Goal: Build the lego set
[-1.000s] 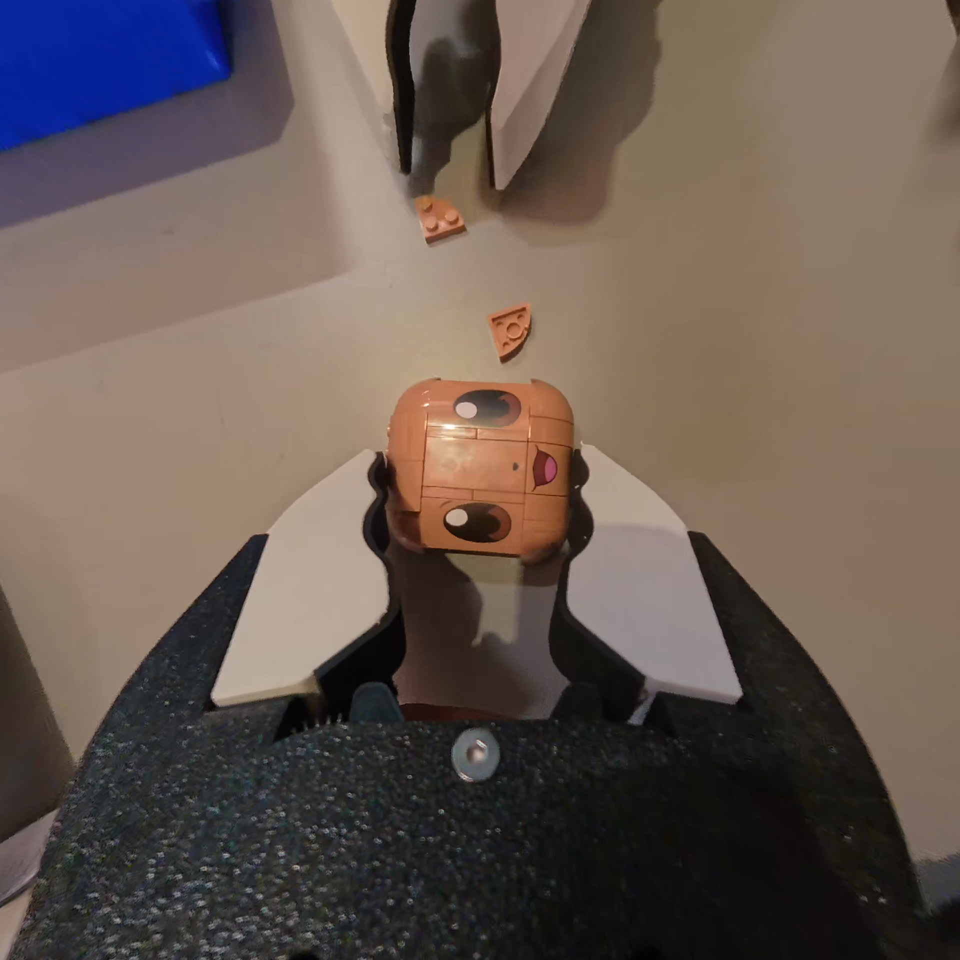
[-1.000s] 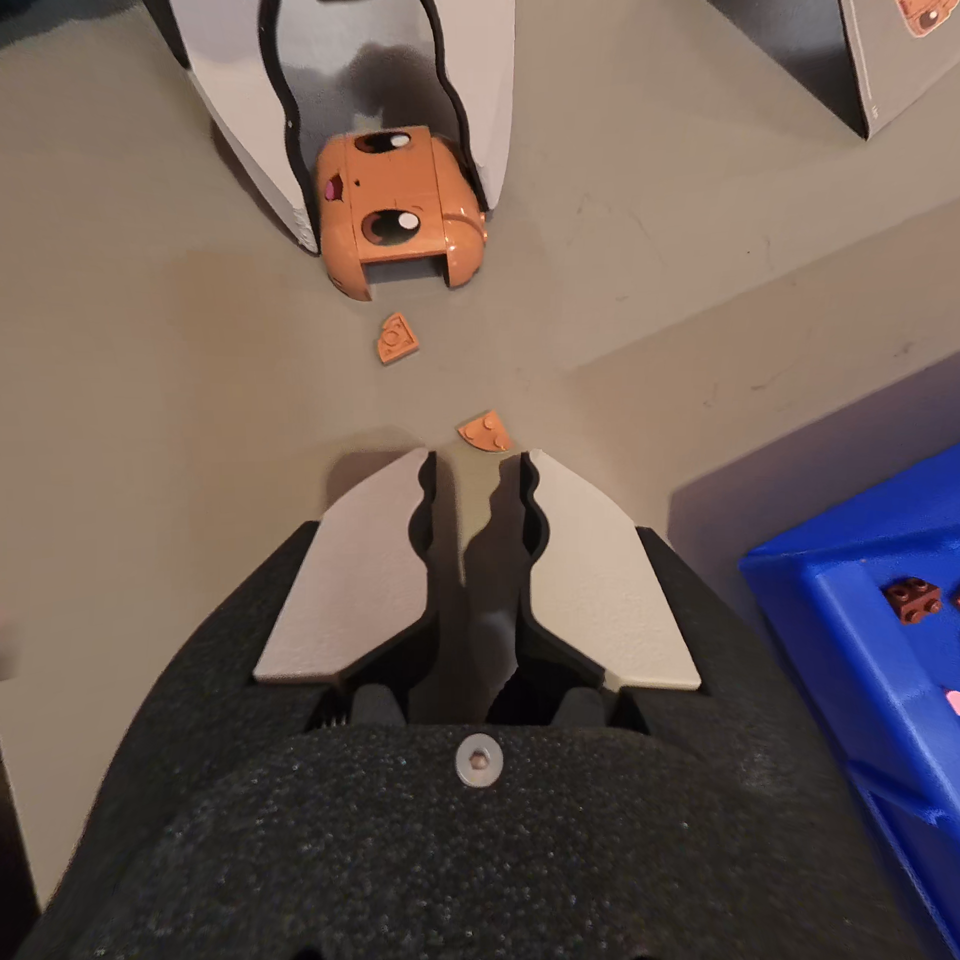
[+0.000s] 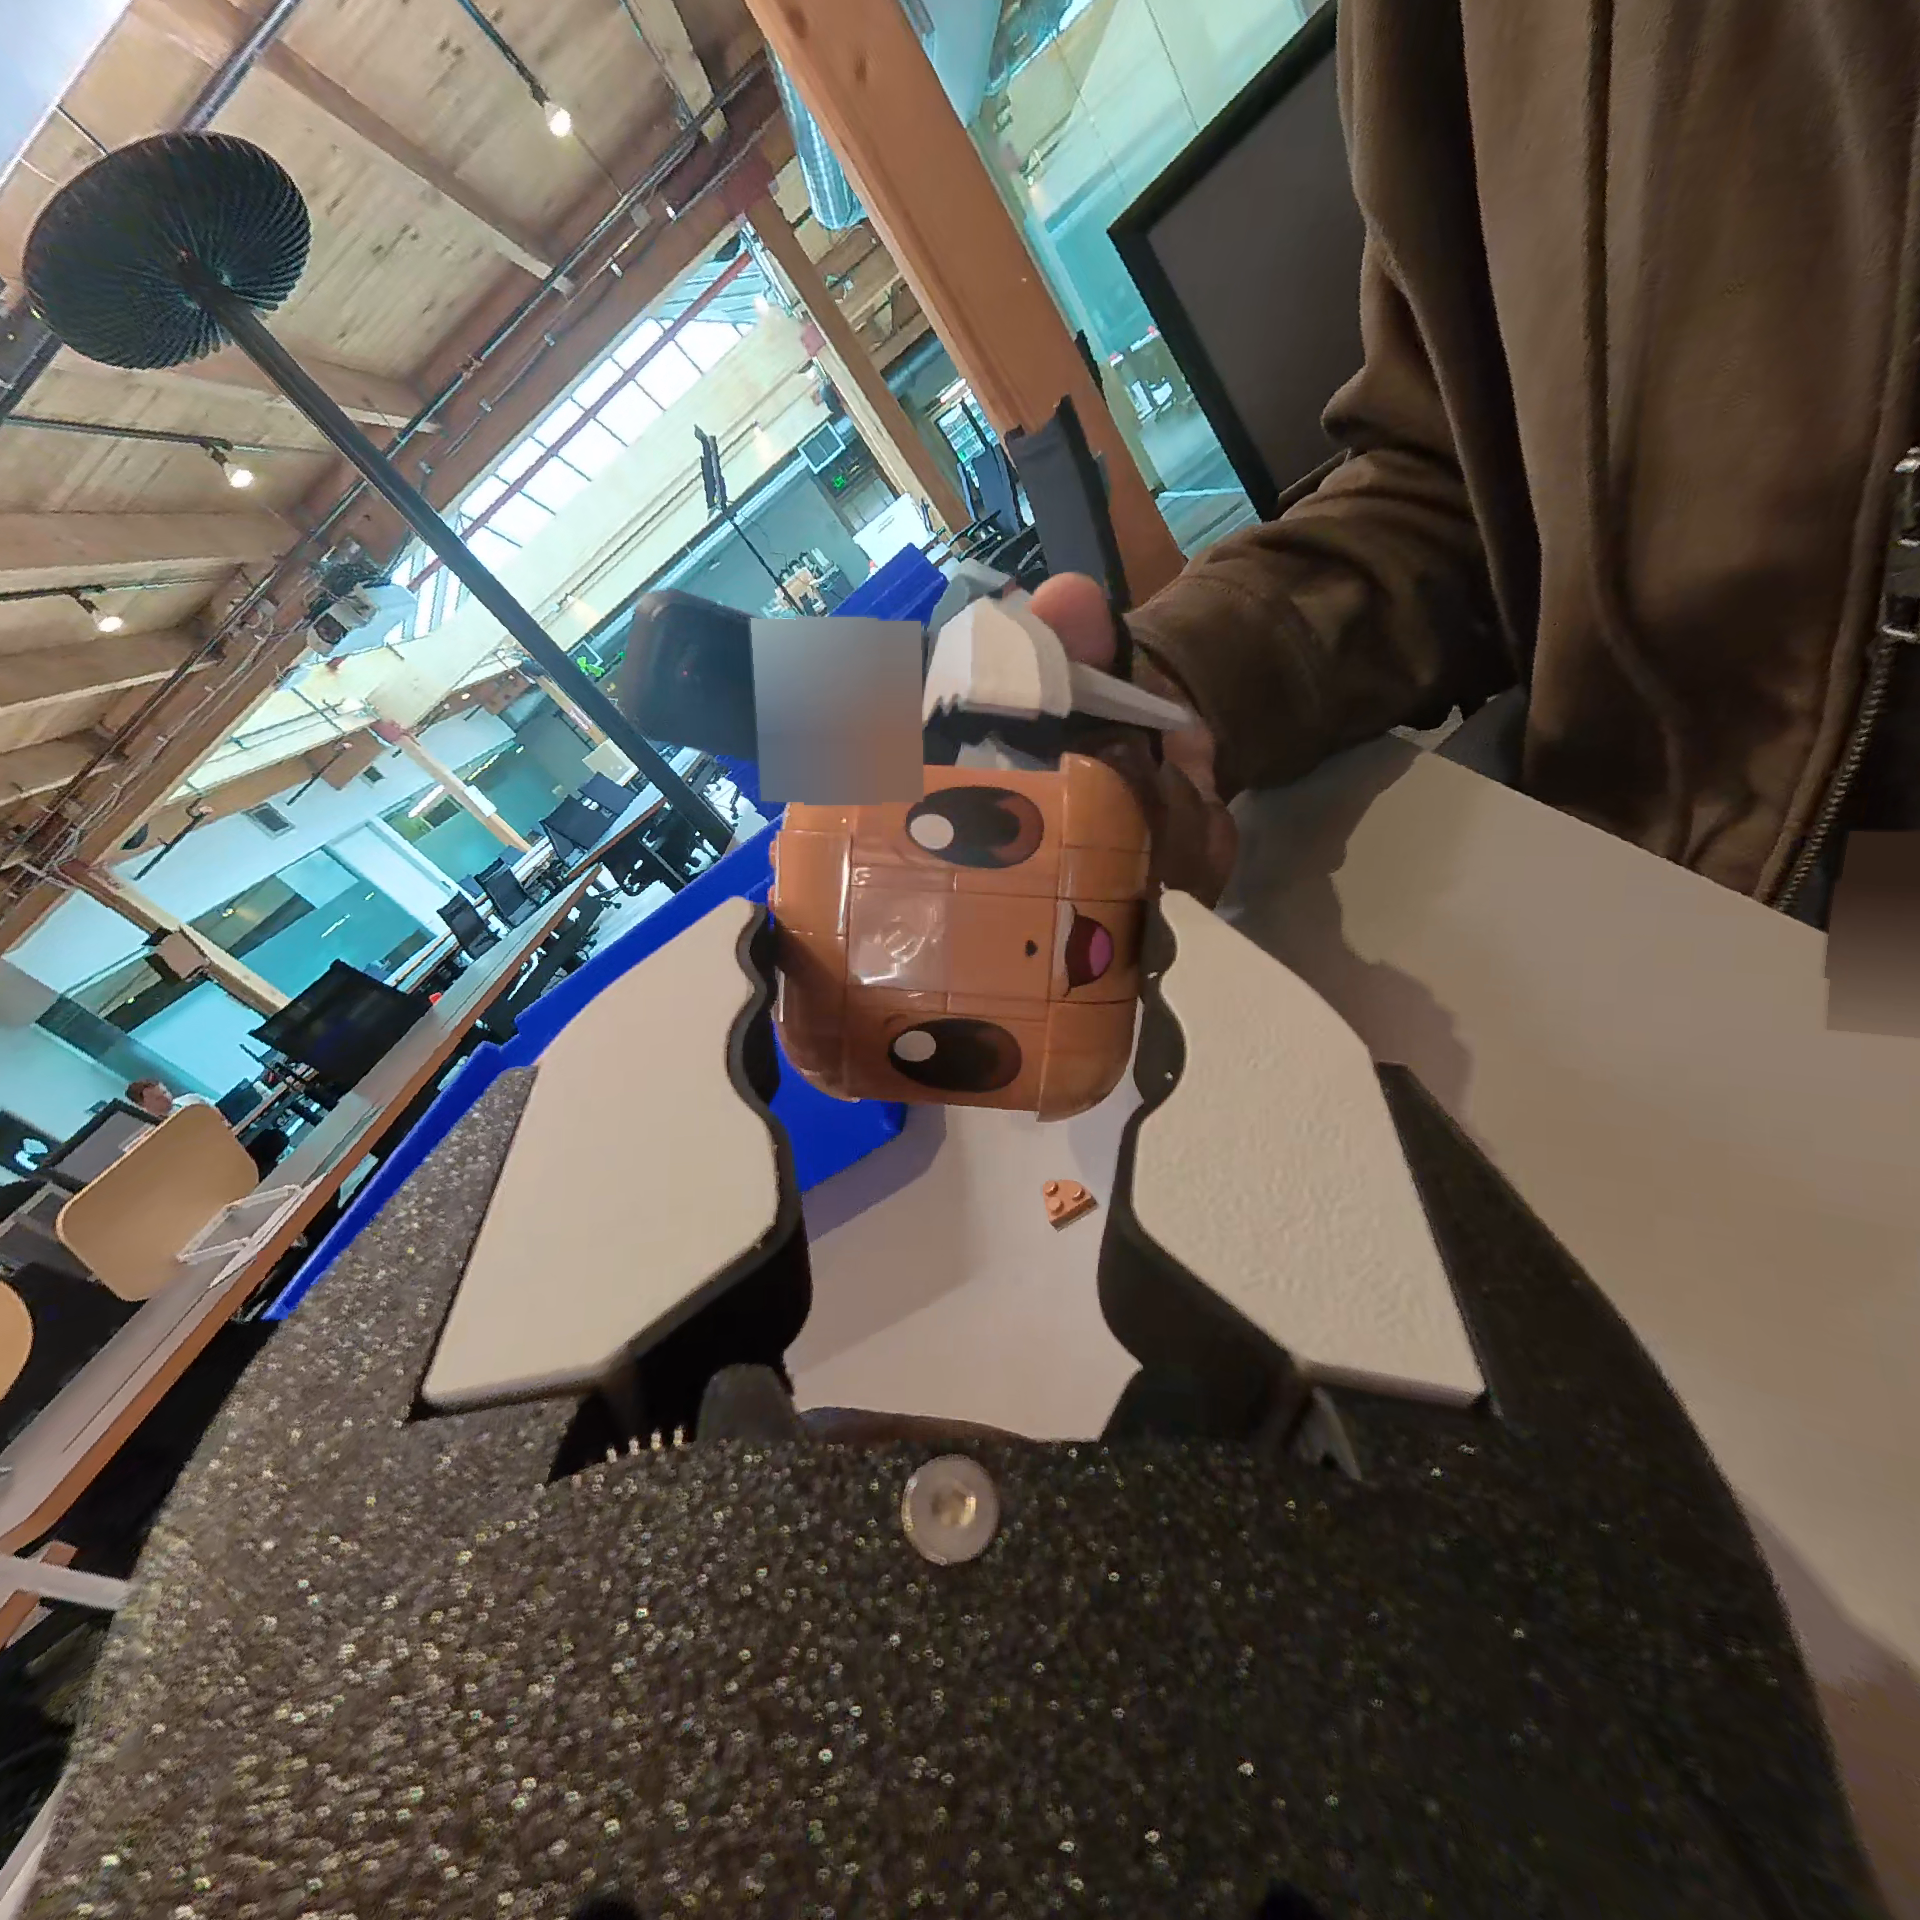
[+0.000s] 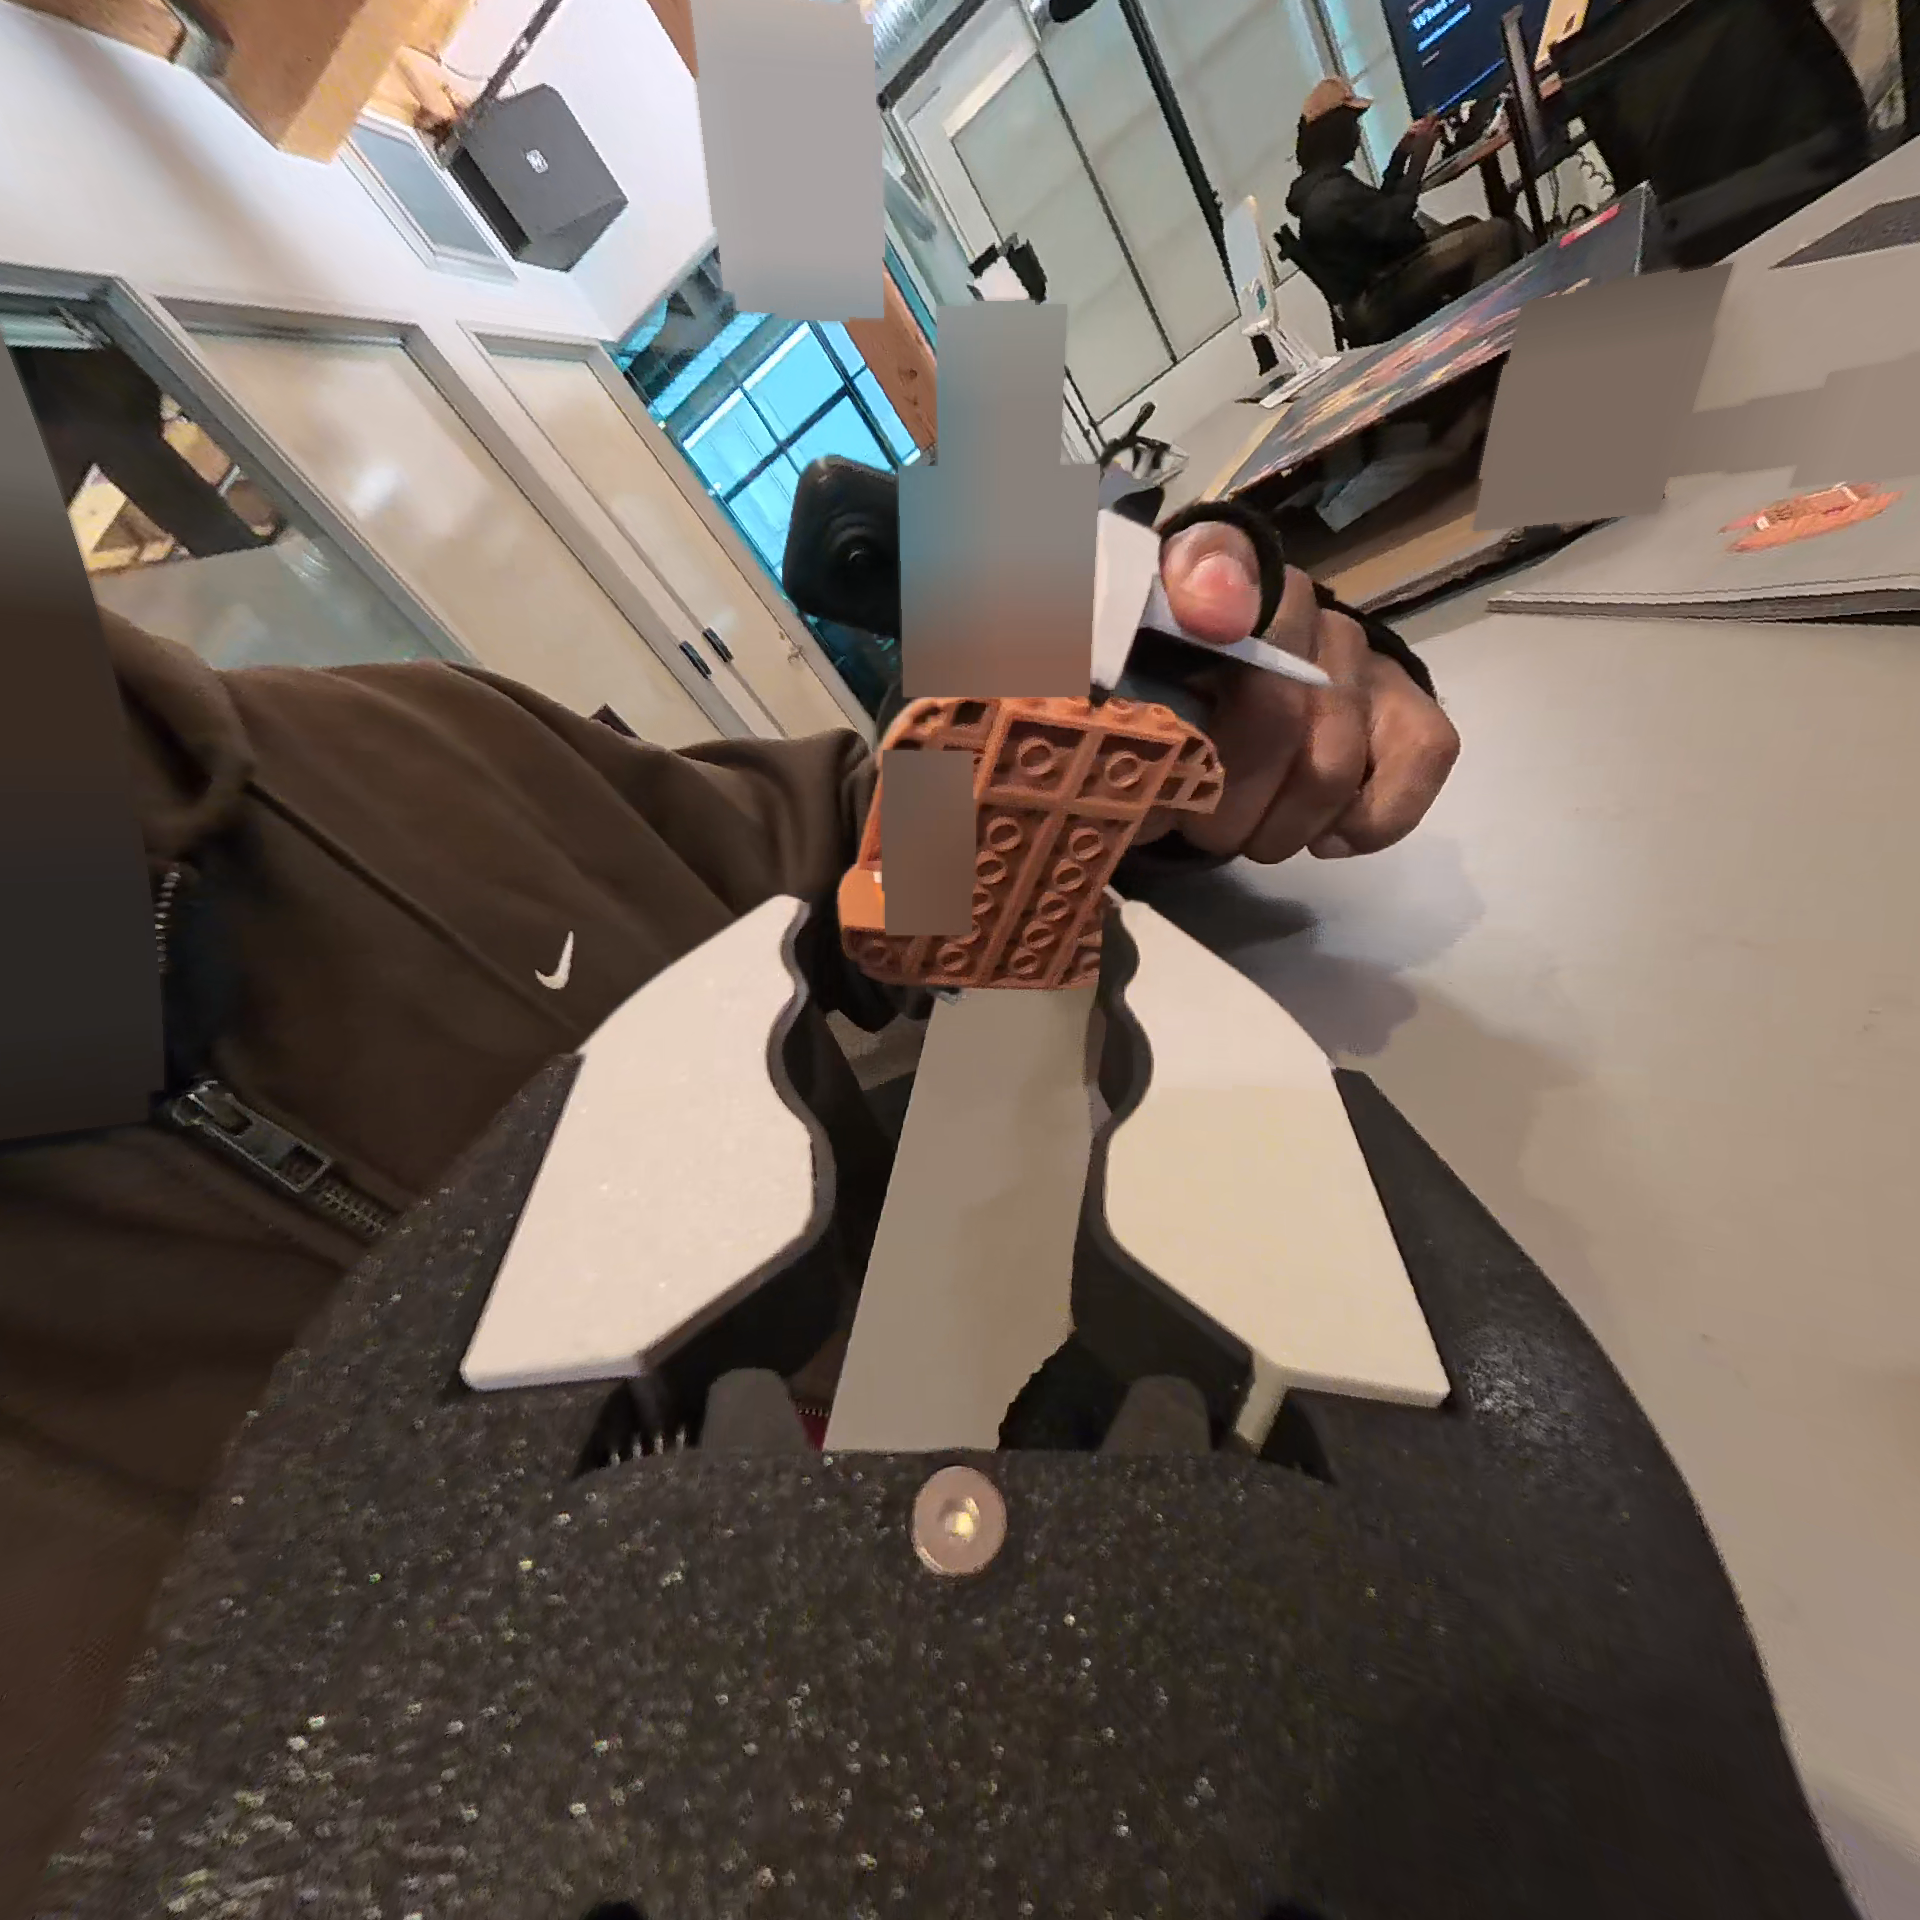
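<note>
Left wrist view: the left gripper (image 3: 958,966) was raised off the white table (image 3: 1558,1091), clenched on a tan Lego head (image 3: 961,951) whose printed face, with two dark eyes and a pink mouth, was turned toward the camera and rotated sideways. The fingertips (image 3: 753,966) pressed on its opposite sides. One small tan wedge plate (image 3: 1068,1203) lay on the table below the head. A blue bin (image 3: 821,1122) stood just behind it. Beyond the head, a hand (image 3: 1153,727) in a brown sleeve (image 3: 1351,623) held the right gripper (image 3: 1023,675); whether that one was released or clenched could not be told from this view.

Right wrist view: the right gripper (image 4: 951,925) pointed at the underside of the Lego head (image 4: 1039,852), where rows of tubes showed. Its jaws were parted, with table visible between them; the fingertips (image 4: 1127,925) stood just beside the head, and contact could not be told. The other hand (image 4: 1299,727) held the left gripper (image 4: 1132,623) behind the head.
</note>
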A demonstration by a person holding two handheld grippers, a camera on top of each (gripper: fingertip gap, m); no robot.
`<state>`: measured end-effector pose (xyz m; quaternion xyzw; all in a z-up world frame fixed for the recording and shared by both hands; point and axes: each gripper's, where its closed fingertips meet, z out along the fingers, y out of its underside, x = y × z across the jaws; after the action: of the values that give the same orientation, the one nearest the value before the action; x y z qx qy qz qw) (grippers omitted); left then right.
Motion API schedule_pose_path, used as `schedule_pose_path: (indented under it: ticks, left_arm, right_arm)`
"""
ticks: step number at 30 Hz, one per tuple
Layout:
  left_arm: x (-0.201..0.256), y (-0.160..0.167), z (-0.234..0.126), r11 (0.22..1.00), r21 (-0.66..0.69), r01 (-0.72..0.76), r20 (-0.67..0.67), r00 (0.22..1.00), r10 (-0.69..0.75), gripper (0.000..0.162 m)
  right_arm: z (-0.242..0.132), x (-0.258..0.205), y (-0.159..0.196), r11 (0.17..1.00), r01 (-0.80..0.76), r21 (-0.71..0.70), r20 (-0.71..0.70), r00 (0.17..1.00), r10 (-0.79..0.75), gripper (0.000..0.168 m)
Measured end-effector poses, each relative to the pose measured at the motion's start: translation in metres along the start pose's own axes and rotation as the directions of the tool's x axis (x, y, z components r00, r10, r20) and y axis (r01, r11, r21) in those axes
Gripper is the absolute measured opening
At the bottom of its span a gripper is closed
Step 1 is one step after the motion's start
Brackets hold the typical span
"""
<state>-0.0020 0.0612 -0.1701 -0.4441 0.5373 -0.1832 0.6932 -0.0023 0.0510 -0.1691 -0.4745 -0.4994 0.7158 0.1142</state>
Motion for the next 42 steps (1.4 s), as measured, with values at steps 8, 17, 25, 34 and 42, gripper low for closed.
schedule_pose_path:
  ticks: [8,17,25,34,42]
  left_arm:
    - [0.008,-0.008,0.004,0.999,0.021,-0.029,-0.017,0.999,0.029,0.068]
    - [0.015,-0.007,0.008,0.999,0.008,-0.046,-0.034,0.998,0.046,0.068]
    - [0.008,-0.001,0.006,0.976,-0.017,0.216,-0.042,0.975,-0.216,0.069]
    - [-0.012,0.010,0.000,0.732,0.050,0.679,0.042,0.731,-0.681,0.071]
    - [-0.023,0.022,-0.002,0.519,0.114,0.847,0.046,0.518,-0.854,0.069]
  right_arm:
    - [0.008,0.000,-0.001,0.999,-0.049,0.012,0.027,0.998,0.048,0.051]
    - [0.012,-0.001,0.000,0.996,-0.085,0.028,0.058,0.995,0.084,0.040]
    - [0.006,0.019,0.001,0.997,-0.036,0.062,-0.064,0.997,0.040,0.040]
    - [-0.001,0.038,-0.006,0.994,0.071,0.082,-0.221,0.974,-0.051,0.040]
    - [-0.002,0.037,-0.019,0.980,0.160,0.116,-0.283,0.951,-0.122,0.039]
